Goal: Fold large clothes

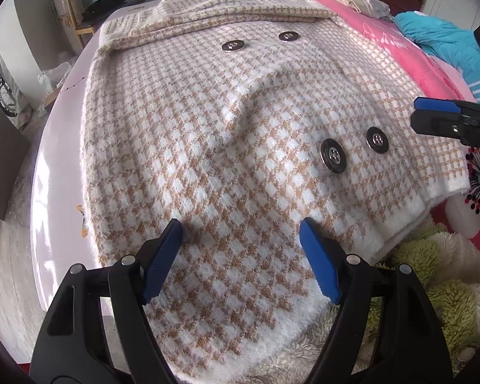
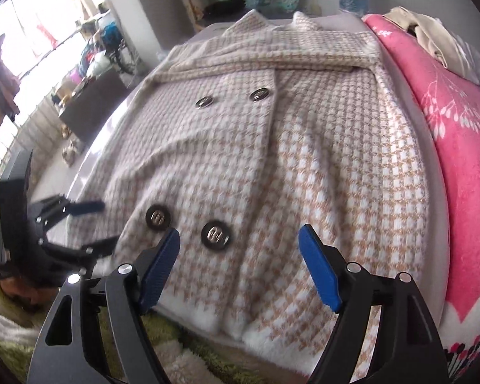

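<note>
Houndstooth coat [image 1: 208, 147], flat on bed [image 1: 57, 172], buttoned. Left tongs [image 1: 240, 233] and right tongs [image 2: 240, 240]: both spread wide, empty, above hem. Advice: pinch both hem corners evenly, fold toward collar.

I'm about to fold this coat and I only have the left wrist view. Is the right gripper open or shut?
Observer: The right gripper is open and holds nothing, over the houndstooth coat near its hem.
Operator: Where does the front flap's edge run?
Observer: It runs down just right of the upper right button and passes right of the lower buttons.
</note>
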`<action>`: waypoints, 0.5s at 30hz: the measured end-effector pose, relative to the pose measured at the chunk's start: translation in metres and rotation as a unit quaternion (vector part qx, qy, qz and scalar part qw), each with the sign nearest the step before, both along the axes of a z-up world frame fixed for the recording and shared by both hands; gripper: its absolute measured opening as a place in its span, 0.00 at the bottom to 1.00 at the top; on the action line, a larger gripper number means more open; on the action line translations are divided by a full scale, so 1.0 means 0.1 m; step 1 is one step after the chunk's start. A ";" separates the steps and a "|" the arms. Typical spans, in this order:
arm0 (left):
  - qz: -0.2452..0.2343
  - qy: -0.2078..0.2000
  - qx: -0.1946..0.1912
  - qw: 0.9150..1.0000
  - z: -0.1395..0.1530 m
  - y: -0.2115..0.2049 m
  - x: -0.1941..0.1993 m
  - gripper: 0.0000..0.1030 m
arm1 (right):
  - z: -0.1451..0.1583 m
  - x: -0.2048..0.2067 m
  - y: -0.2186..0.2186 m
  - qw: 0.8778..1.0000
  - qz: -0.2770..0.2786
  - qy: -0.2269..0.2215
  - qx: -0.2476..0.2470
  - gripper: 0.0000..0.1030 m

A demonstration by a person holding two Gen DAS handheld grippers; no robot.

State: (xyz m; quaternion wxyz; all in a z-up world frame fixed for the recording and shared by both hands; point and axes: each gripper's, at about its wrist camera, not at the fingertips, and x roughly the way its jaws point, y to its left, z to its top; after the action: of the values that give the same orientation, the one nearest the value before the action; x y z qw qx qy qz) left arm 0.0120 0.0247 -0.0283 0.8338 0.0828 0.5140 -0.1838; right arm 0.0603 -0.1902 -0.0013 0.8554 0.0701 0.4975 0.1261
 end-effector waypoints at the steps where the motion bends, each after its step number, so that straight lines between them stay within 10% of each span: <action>1: 0.004 -0.003 -0.003 1.000 0.02 0.02 -0.01 0.70 | -0.01 0.03 -0.02 1.000 -0.006 0.001 0.002 0.73; 15: 0.128 0.015 -0.070 0.989 0.16 0.90 -0.17 0.70 | -0.22 0.04 -0.13 0.999 -0.034 0.023 0.009 0.73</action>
State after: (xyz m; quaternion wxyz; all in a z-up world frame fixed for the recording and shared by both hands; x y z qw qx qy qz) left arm -0.0045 0.1150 -0.0128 0.8465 -0.0451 0.5184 -0.1127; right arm 0.0641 -0.2030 -0.0234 0.8467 0.0975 0.5135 0.0993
